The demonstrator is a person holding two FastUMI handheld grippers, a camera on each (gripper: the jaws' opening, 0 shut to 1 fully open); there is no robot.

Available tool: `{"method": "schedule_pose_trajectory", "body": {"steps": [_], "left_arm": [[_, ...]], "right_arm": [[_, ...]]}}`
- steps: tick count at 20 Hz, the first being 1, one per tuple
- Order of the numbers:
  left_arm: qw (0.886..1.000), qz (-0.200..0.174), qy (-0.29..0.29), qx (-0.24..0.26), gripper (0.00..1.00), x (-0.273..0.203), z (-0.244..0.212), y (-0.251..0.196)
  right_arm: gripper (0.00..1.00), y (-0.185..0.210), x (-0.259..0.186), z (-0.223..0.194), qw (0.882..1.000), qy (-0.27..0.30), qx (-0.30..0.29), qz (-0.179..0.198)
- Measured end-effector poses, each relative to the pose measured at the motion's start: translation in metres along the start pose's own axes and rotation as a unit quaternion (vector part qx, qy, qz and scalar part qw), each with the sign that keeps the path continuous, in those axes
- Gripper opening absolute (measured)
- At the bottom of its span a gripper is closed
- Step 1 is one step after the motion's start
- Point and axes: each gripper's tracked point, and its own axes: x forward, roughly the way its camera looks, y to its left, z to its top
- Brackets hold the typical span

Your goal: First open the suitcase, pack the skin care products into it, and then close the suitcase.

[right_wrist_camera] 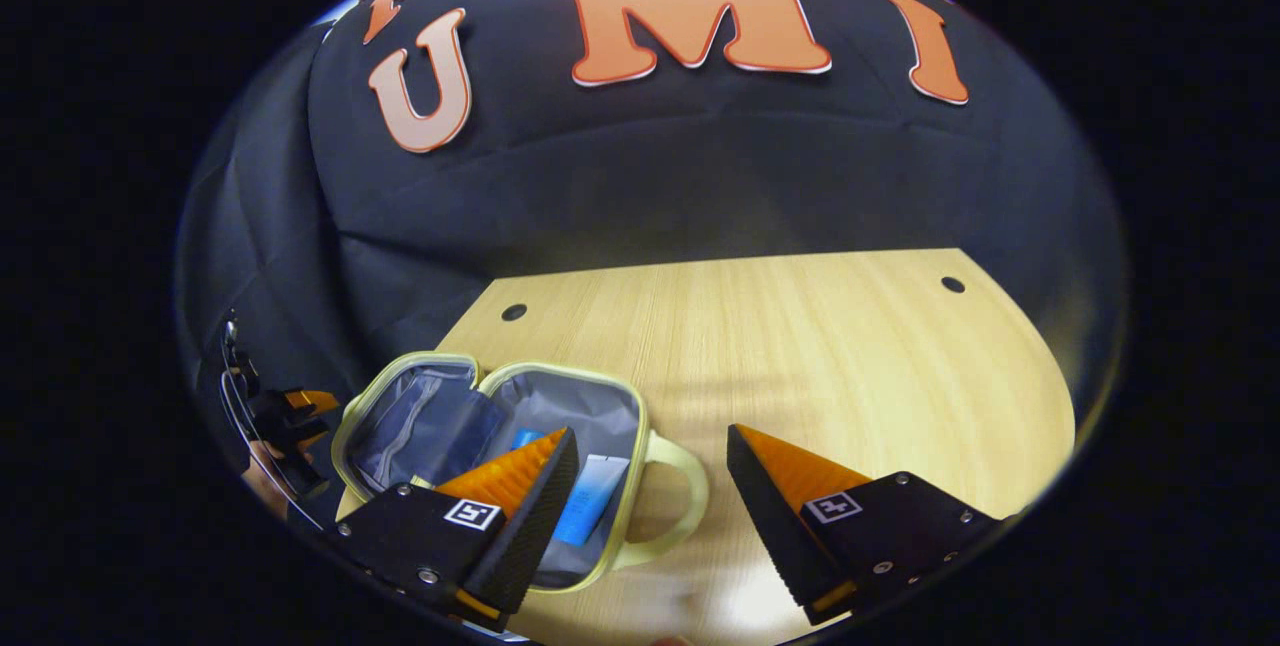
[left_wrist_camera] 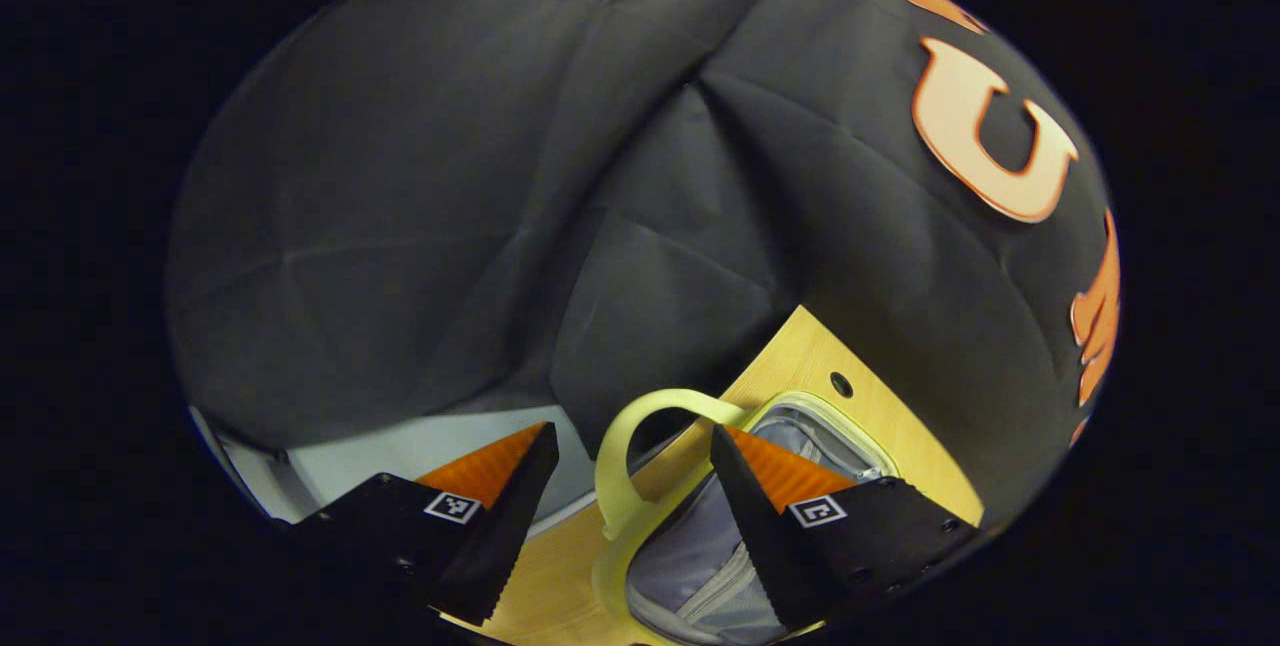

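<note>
A small pale-yellow suitcase [right_wrist_camera: 500, 431] lies open on the wooden table [right_wrist_camera: 800, 366], its grey-lined halves spread flat. Inside the half with the handle [right_wrist_camera: 680, 506] lies a light-blue tube [right_wrist_camera: 592, 498], with another blue item [right_wrist_camera: 524, 438] partly hidden behind my finger. My right gripper [right_wrist_camera: 650, 491] is open just above the handle side of the case, holding nothing. In the left gripper view, my left gripper [left_wrist_camera: 630, 486] is open, its fingers either side of the yellow handle [left_wrist_camera: 640, 446] without touching it; grey lining [left_wrist_camera: 700, 566] shows below. The left gripper [right_wrist_camera: 285, 421] also appears beyond the lid.
Black cloth walls enclose the table on the far and left sides. Two small dark holes [right_wrist_camera: 514, 311] [right_wrist_camera: 952, 284] mark the tabletop's far corners. Bare wood stretches to the right of the case. A white surface [left_wrist_camera: 420, 451] lies beyond the table edge.
</note>
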Motion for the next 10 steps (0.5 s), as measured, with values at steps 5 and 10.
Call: {"method": "schedule_pose_trajectory", "body": {"steps": [5, 10], "left_arm": [[0.997, -0.004, 0.064, -0.037, 0.71, 0.042, -0.015, 0.009], [0.995, -0.017, 0.095, 0.004, 0.20, 0.022, -0.008, 0.016]], "right_arm": [[0.96, -0.018, -0.023, 0.024, 0.999, -0.034, -0.005, -0.022], [0.96, -0.043, -0.040, 0.040, 0.998, -0.053, -0.015, -0.044]]}}
